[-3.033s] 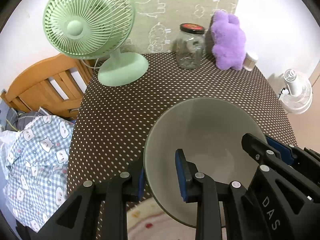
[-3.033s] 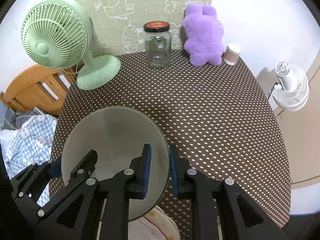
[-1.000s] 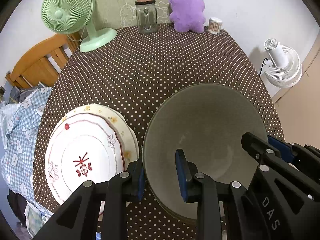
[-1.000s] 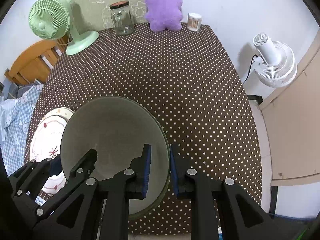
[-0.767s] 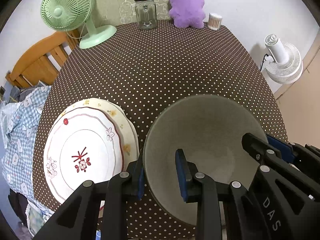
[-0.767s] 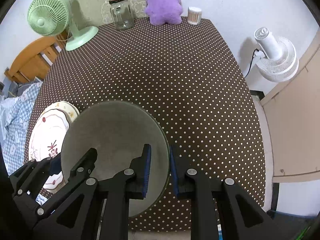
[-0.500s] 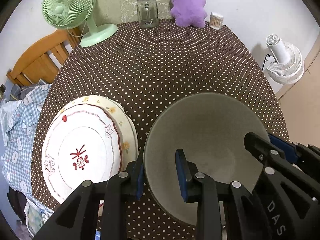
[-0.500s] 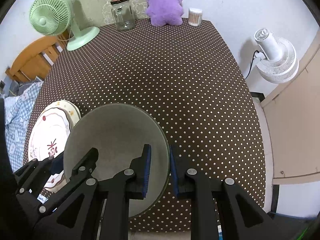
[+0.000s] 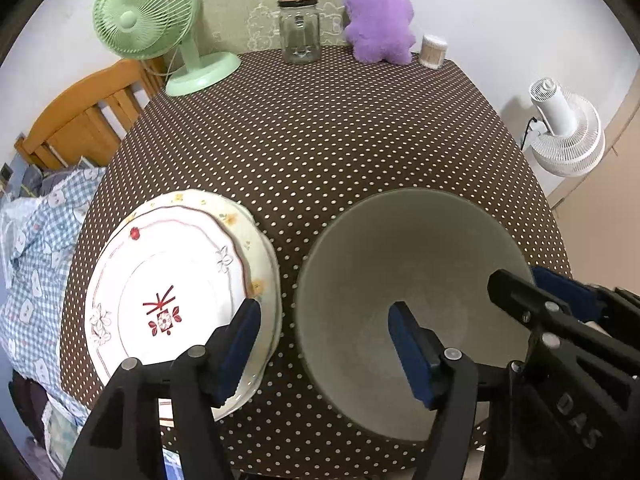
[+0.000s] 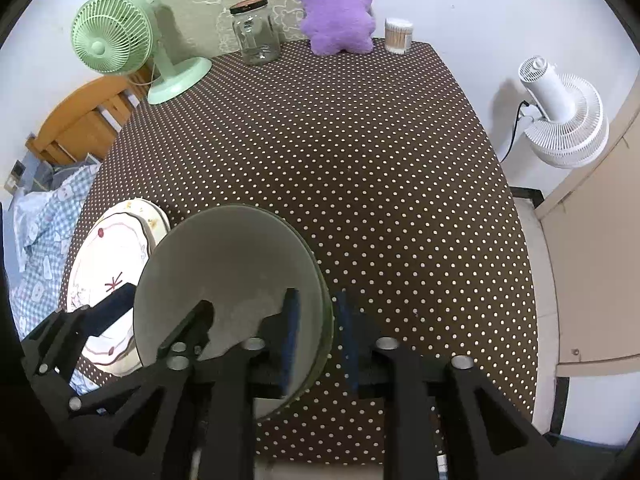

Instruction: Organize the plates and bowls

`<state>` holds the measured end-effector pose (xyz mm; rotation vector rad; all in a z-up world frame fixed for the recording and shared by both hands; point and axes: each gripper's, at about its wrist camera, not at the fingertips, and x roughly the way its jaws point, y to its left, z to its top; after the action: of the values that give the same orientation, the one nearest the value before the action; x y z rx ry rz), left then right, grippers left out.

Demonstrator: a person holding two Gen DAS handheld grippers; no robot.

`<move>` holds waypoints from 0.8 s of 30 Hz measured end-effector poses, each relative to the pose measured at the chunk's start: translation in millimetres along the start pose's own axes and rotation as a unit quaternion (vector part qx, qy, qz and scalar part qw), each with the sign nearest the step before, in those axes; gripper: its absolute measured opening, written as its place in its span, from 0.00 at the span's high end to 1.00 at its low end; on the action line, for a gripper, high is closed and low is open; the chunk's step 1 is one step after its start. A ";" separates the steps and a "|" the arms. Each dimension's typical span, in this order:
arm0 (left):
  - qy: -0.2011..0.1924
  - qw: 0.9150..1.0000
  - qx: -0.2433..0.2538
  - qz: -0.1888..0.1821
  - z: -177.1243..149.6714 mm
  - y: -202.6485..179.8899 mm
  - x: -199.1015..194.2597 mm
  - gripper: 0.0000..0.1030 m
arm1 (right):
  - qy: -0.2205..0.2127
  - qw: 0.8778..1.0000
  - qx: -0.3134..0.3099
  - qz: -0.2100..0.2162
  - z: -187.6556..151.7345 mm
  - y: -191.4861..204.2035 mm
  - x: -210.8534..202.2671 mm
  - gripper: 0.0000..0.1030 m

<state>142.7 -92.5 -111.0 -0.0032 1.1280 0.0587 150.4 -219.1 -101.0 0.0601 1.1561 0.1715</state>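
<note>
Grey glazed bowl sits on the dotted tablecloth, just beside stacked plates. Right gripper pinches its rim; left gripper is spread, straddling the opposite rim. Stiff, slippery, breakable; best held by the rim.

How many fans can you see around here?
2. A green desk fan stands on the table's far left corner, and a white fan sits off the table by the wall on the right. More may be out of view.

Black jaws, blue pads, silver screws
</note>
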 end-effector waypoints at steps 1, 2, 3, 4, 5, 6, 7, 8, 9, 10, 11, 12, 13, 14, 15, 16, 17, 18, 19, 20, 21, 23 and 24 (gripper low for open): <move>0.000 1.000 -0.004 -0.002 -0.5 2.2 -0.4 0.34 | -0.004 1.000 0.005 0.004 -1.9 -1.7 -1.2 0.40; -0.002 1.000 -0.007 -0.006 -0.7 5.4 -1.0 0.34 | -0.008 1.000 0.010 0.007 -2.9 -3.9 -2.7 0.35; -0.003 1.000 -0.008 -0.008 -1.4 7.1 -1.8 0.32 | -0.010 1.000 0.013 0.009 -3.8 -5.4 -3.3 0.35; -0.003 1.000 -0.008 -0.011 -2.1 8.6 -2.0 0.25 | -0.009 1.000 0.015 0.012 -4.4 -6.4 -3.0 0.35; -0.005 1.000 -0.008 -0.014 -2.7 9.5 -2.5 0.22 | -0.006 1.000 0.018 0.016 -4.7 -7.8 -2.3 0.35; -0.006 1.000 -0.007 -0.015 -3.3 10.4 -2.9 0.20 | -0.003 0.999 0.024 0.022 -4.9 -9.7 -1.3 0.35; -0.007 1.000 -0.005 -0.018 -3.4 10.2 -3.1 0.19 | -0.002 0.999 0.028 0.026 -5.3 -10.9 -0.5 0.35; -0.006 1.000 -0.001 -0.022 -3.9 10.1 -2.9 0.19 | 0.000 0.999 0.032 0.030 -6.0 -11.6 0.4 0.35; -0.004 1.000 0.002 -0.024 -4.4 9.6 -2.1 0.17 | 0.001 0.999 0.035 0.032 -6.5 -12.5 1.2 0.35; -0.003 1.000 0.004 -0.026 -4.5 9.4 -1.1 0.16 | 0.003 0.999 0.039 0.033 -6.8 -13.0 2.3 0.35; -0.002 1.000 0.006 -0.028 -4.3 9.1 -0.4 0.16 | 0.005 0.999 0.042 0.034 -7.1 -12.8 3.4 0.35; -0.001 0.999 0.008 -0.032 -3.6 9.2 0.8 0.16 | 0.006 0.998 0.044 0.035 -7.3 -12.5 4.1 0.35; 0.000 0.999 0.010 -0.036 -2.9 9.6 1.9 0.16 | 0.006 0.998 0.046 0.036 -7.7 -11.5 4.7 0.34; 0.001 0.999 0.011 -0.041 -2.2 10.2 3.0 0.16 | 0.006 0.998 0.048 0.037 -7.4 -10.2 5.6 0.32; 0.001 0.999 0.012 -0.044 -2.0 10.7 4.0 0.16 | 0.006 0.998 0.049 0.036 -7.5 -10.4 5.9 0.31; 0.003 0.999 0.013 -0.047 -1.1 11.8 5.8 0.16 | 0.005 0.998 0.050 0.035 -7.3 -9.0 6.5 0.28; 0.005 0.999 0.014 -0.049 0.2 12.9 7.8 0.16 | 0.004 0.998 0.051 0.035 -7.1 -7.2 7.6 0.26; 0.007 0.998 0.016 -0.052 1.5 13.8 9.9 0.16 | 0.004 0.998 0.051 0.034 -6.9 -6.7 9.0 0.26; 0.009 0.998 0.018 -0.056 2.3 14.6 12.0 0.16 | 0.005 0.998 0.052 0.031 -6.6 -5.3 10.3 0.25; 0.012 0.998 0.020 -0.060 3.1 15.2 14.2 0.16 | 0.006 0.998 0.053 0.029 -6.1 -3.7 11.5 0.25; 0.013 0.998 0.022 -0.065 3.1 15.6 15.8 0.16 | 0.008 0.998 0.056 0.026 -5.2 -2.4 13.0 0.25; 0.015 0.997 0.025 -0.075 4.7 17.1 19.2 0.18 | 0.010 0.998 0.061 0.022 -3.5 -0.5 15.8 0.25; 0.016 0.996 0.027 -0.079 5.8 17.3 21.2 0.19 | 0.011 0.998 0.064 0.019 -2.6 0.6 17.3 0.25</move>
<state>156.1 -74.1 -127.2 -0.0461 1.1586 -0.1138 154.8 -215.7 -117.7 0.1951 1.1880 0.1319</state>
